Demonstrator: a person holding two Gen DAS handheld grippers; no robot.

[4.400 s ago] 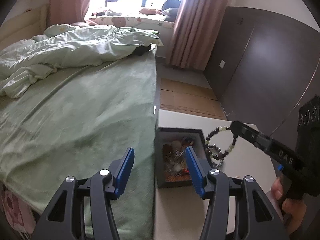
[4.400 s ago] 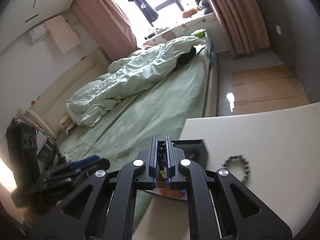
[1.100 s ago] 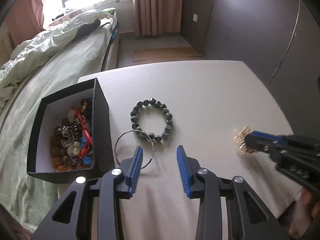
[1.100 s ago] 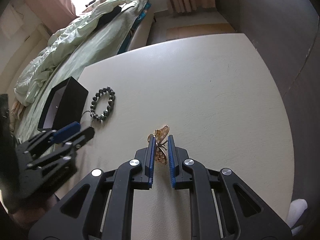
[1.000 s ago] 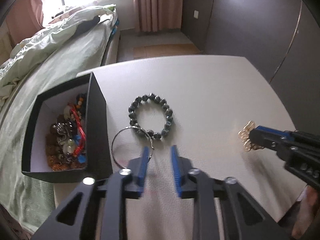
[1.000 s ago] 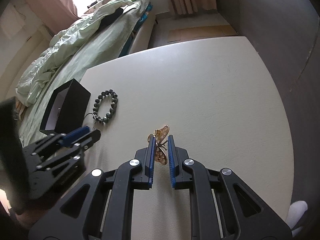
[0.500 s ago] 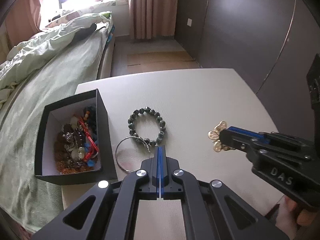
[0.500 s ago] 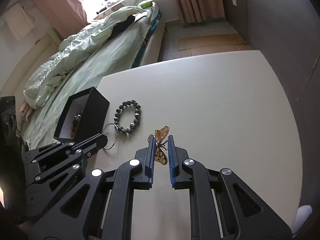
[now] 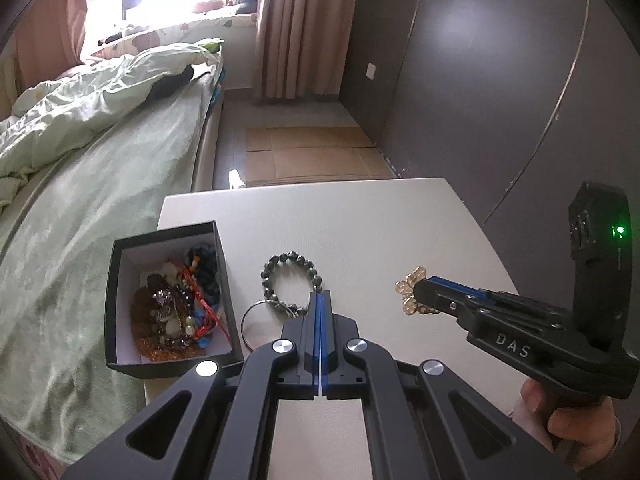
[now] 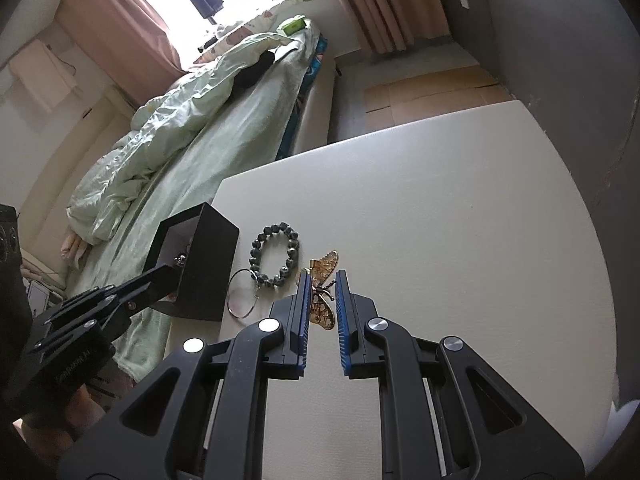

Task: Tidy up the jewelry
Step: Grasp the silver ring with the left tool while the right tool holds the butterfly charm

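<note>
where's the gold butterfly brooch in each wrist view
Left wrist view: right of centre, the gold butterfly brooch sticks out of the right gripper tip, above the table.
Right wrist view: centre, the brooch sits pinched between the right gripper's blue pads.
Shared landmark: the dark bead bracelet lying on the table, left of the brooch in both.

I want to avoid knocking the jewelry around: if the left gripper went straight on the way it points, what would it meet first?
Probably the dark green beaded bracelet on the white table: the shut left gripper points at its near beads, beside the thin silver hoop. Depth is unclear.
</note>
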